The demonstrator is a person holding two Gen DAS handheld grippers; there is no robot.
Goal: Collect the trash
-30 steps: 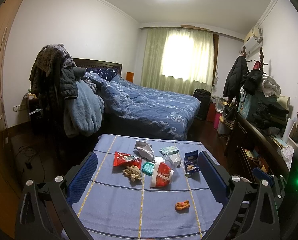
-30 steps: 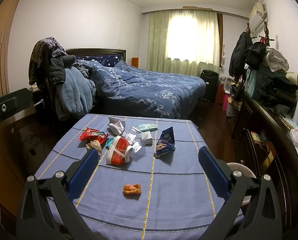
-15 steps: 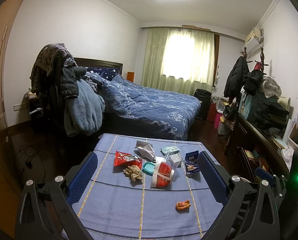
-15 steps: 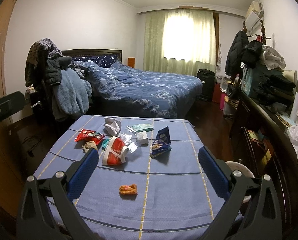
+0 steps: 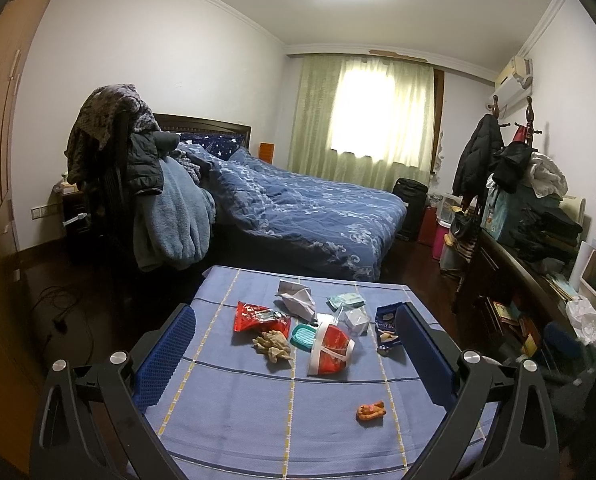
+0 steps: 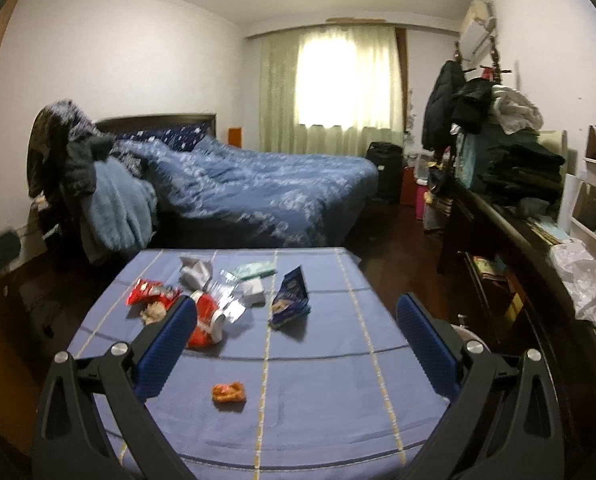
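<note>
- The table [image 5: 226,412], covered in a blue cloth with yellow lines, stands at the foot of the bed [image 5: 298,216]; all the trash visible lies on it, so the collecting looks not yet begun
- No bin or bag for the trash can be made out for certain in either view; a pale round rim shows by the table's right edge in the right wrist view, too hidden to name
- The left gripper [image 5: 294,336] hangs above the near edge of the table, its blue-padded fingers spread wide with nothing between them
- The right gripper [image 6: 296,328] is likewise spread wide and empty, held over the near right part of the table
- The red and white cup [image 5: 329,350] lies on its side in the middle of the pile, the largest piece to be picked up
- The red snack wrapper [image 5: 260,316] lies flat to the left of the cup, touching the crumpled brown scrap [image 5: 272,345]
- The dark blue packet [image 6: 290,294] sits at the right of the pile, apart from the cup
- White crumpled paper [image 5: 298,300] and a pale green pack [image 5: 345,300] lie at the far side
- The teal tray [image 5: 302,336] rests just beside the cup
- The small orange scrap [image 6: 228,392] lies alone, nearest both grippers and well apart from the pile; I judge it the easiest first pick
</note>
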